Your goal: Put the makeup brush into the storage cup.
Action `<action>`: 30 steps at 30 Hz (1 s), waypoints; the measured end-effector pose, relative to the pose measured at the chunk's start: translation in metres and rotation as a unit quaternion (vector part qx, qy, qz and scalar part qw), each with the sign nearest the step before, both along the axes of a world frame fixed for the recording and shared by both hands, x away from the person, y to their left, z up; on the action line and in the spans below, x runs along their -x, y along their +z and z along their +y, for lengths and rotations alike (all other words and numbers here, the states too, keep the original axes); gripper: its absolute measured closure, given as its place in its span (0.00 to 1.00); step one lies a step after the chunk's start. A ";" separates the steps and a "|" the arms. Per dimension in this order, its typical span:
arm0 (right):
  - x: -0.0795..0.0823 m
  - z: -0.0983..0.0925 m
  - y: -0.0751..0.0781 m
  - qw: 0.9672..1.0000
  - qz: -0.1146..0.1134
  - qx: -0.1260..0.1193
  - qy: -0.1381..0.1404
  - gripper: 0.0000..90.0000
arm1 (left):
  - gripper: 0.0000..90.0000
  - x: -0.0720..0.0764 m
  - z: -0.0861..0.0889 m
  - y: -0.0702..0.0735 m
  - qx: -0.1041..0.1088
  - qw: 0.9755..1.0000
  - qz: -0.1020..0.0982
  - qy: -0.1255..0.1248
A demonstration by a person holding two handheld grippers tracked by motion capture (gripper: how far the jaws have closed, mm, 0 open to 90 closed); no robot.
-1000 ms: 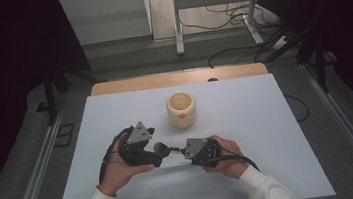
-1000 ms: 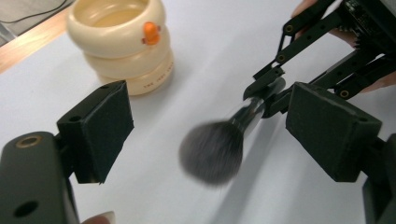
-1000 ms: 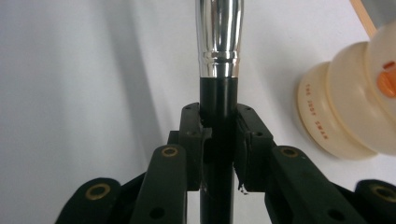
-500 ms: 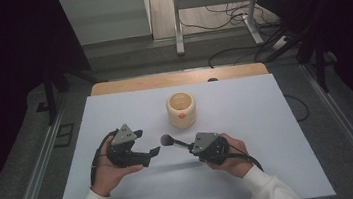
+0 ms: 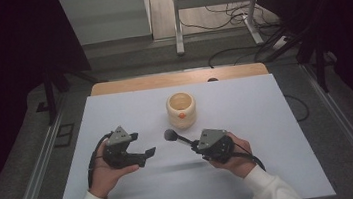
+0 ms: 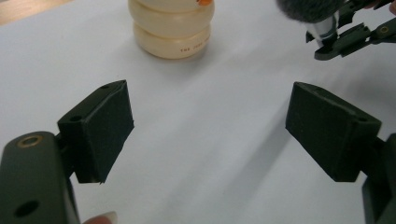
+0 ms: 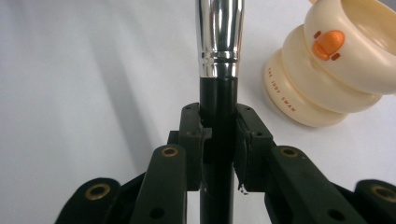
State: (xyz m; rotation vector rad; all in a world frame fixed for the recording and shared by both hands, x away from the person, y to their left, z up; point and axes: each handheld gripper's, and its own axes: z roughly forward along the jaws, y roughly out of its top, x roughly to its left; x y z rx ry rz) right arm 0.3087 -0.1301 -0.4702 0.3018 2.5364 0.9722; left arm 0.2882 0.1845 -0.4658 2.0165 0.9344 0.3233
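Spanning a grey floor [image 5: 348, 125], white table [image 5: 130, 110]; left tool [image 5: 140, 156] wide open, right tool [image 7: 219, 140] clamping brush [image 7: 219, 32].

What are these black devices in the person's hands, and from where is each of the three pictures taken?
They are hand-held tongs, one in each hand, each carrying its own small camera. The high view looks down on a white table. On it stands a cream, ring-shaped plastic cup with an orange mark. The left gripper view looks along the left tongs, whose two black pads stand wide apart with nothing between them. The right gripper view looks along the right tongs, which are shut on a makeup brush with a black handle, silver collar and dark bristles. In the high view the brush head points towards the cup.
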 end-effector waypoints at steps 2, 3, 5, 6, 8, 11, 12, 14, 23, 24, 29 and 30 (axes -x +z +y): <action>0.000 -0.001 0.000 1.000 0.000 0.000 -0.004 0.83 | 0.18 0.000 0.002 -0.001 0.003 1.000 0.002 0.003; 0.000 -0.001 0.000 1.000 0.000 -0.002 -0.003 0.83 | 0.18 0.000 0.003 -0.001 0.004 1.000 0.003 0.004; 0.000 -0.001 0.001 1.000 -0.001 -0.002 -0.004 0.83 | 0.21 0.000 0.004 -0.002 0.003 1.000 0.002 0.005; 0.000 -0.002 0.001 1.000 -0.002 -0.001 -0.004 0.83 | 0.21 0.000 0.004 -0.002 0.003 1.000 0.002 0.005; 0.000 -0.002 0.002 1.000 -0.003 -0.002 -0.005 0.83 | 0.20 0.000 0.004 -0.002 0.004 1.000 0.004 0.002; -0.001 -0.002 0.002 1.000 -0.002 -0.007 -0.007 0.83 | 0.20 0.000 0.003 -0.002 0.003 1.000 0.005 0.002; -0.001 -0.002 0.002 1.000 -0.002 -0.007 -0.007 0.83 | 0.20 0.000 0.003 -0.003 0.003 1.000 0.006 0.003; -0.001 -0.003 0.002 1.000 -0.003 -0.009 -0.009 0.83 | 0.20 -0.001 0.004 -0.003 0.006 1.000 0.007 0.005; -0.001 -0.004 0.004 1.000 -0.005 -0.020 -0.012 0.83 | 0.20 -0.001 0.001 -0.002 0.036 0.999 0.010 -0.001; -0.001 -0.005 0.005 1.000 -0.006 -0.021 -0.013 0.83 | 0.20 -0.001 0.001 -0.002 0.037 0.999 0.009 -0.001; -0.001 -0.006 0.007 0.999 -0.005 -0.033 -0.015 0.83 | 0.20 -0.001 -0.002 -0.001 0.052 0.999 0.012 -0.008; -0.001 -0.005 0.007 0.999 -0.006 -0.035 -0.015 0.83 | 0.20 -0.001 -0.004 -0.001 0.055 0.998 0.010 -0.009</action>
